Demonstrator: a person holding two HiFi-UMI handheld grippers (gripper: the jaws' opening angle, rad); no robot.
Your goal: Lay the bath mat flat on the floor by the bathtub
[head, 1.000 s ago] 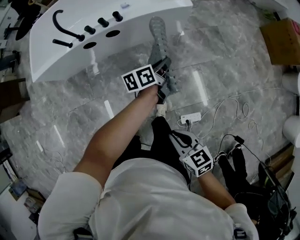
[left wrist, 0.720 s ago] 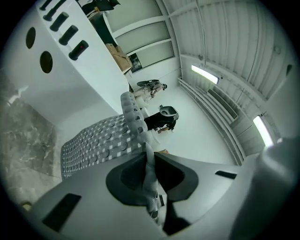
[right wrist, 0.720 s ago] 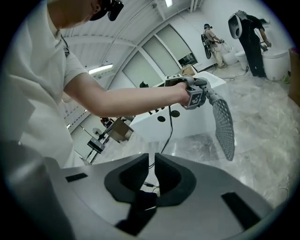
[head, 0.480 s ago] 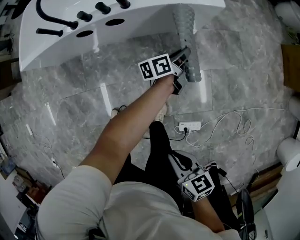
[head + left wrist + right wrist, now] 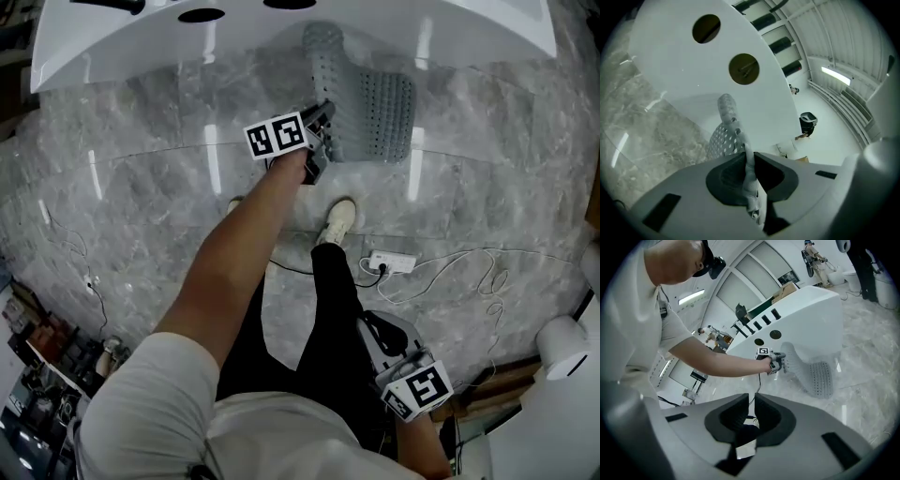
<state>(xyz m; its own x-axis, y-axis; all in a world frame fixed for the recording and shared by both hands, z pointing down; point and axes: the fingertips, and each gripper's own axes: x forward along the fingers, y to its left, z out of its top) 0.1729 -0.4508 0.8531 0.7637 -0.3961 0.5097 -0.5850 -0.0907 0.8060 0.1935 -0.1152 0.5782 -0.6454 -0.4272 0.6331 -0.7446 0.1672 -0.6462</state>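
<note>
Unrolled further now, the bath mat [image 5: 375, 117] spreads beside the bathtub [image 5: 281, 28]; we clench its edge in the left gripper [image 5: 325, 120] to flatten it, while the right gripper [image 5: 751, 416] stays back, fingers [image 5: 729, 420] closed and empty.

I see grey marble floor [image 5: 141, 244] across the frame. The bath mat [image 5: 380, 117] lies partly spread at upper centre by the bathtub [image 5: 281, 28]. A white power strip [image 5: 392, 262] and loose cables [image 5: 487, 272] lie right of centre.

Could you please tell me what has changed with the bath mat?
The bath mat, a narrow hanging strip before, has opened out to the right, one part now spread on the floor by the bathtub. The left tool stays clamped on its edge; the right tool stays back, empty.
</note>
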